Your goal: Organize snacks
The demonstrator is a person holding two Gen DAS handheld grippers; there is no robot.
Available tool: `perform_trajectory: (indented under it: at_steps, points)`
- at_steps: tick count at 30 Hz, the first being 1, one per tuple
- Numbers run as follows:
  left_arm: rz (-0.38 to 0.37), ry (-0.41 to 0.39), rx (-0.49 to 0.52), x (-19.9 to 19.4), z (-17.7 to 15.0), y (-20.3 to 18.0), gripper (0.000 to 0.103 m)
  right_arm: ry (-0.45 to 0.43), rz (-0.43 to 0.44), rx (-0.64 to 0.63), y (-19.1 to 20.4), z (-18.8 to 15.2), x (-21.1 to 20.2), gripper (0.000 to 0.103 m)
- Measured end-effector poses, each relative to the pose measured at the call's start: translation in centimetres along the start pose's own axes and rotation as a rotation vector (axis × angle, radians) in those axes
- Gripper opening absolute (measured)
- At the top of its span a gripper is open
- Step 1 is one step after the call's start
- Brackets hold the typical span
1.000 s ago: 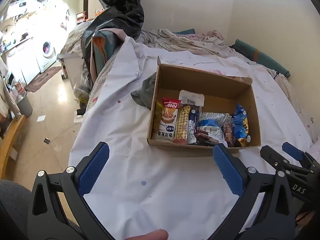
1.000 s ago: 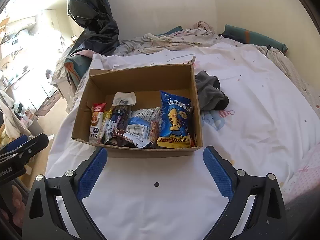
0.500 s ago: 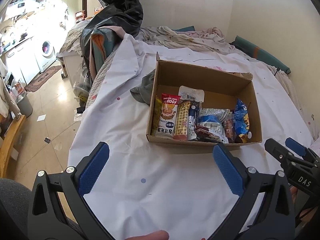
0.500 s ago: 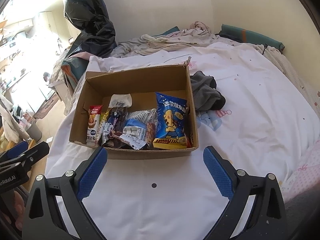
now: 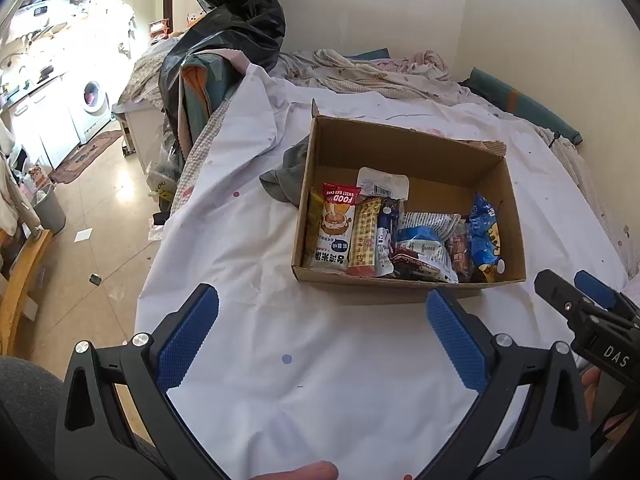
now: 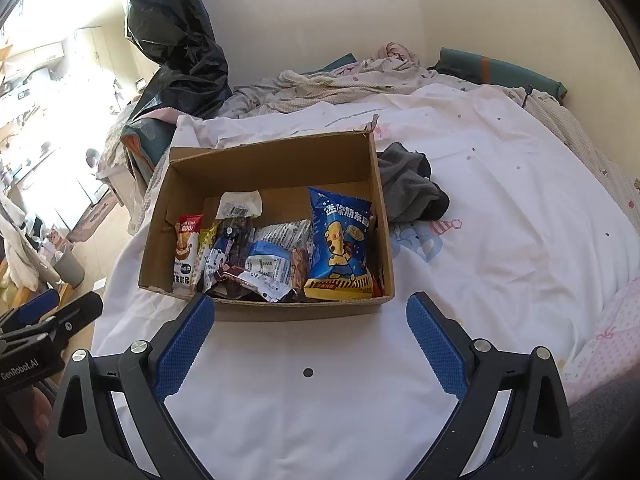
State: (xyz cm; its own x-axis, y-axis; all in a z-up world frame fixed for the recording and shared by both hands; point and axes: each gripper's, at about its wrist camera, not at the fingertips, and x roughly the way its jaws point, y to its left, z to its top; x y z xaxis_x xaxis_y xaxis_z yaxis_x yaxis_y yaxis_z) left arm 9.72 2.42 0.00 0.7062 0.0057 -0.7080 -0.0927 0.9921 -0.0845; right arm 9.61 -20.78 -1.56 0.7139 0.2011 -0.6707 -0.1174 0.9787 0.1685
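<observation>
An open cardboard box [image 5: 404,140] [image 6: 272,156] sits on a white sheet on the bed. Several snack packets lie along its near side: a red-topped rice cake pack [image 5: 334,228] [image 6: 186,252], a yellow checked bar [image 5: 364,236], a large blue chips bag [image 6: 340,244] [image 5: 486,236] and white-blue packets [image 6: 268,264]. My left gripper [image 5: 322,332] is open and empty, short of the box's near wall. My right gripper [image 6: 310,336] is open and empty, also just short of that wall. Each gripper shows at the edge of the other's view.
A grey cloth [image 6: 408,184] [image 5: 284,176] lies against one side of the box. Crumpled bedding [image 6: 340,80] and a black plastic bag [image 6: 180,48] are at the back. The bed's left edge drops to a tiled floor [image 5: 88,216].
Both grippers have drawn back and risen slightly, so the box sits a little further away in both views. The jaws stay open. The snacks have not moved.
</observation>
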Motion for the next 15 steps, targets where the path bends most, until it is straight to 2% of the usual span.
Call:
perform_trajectory:
  at_steps: [15]
  points:
    - [-0.003,0.003,-0.003,0.19,-0.13,-0.03,0.103,-0.015,-0.022,0.025,-0.69,0.2,-0.25,0.099]
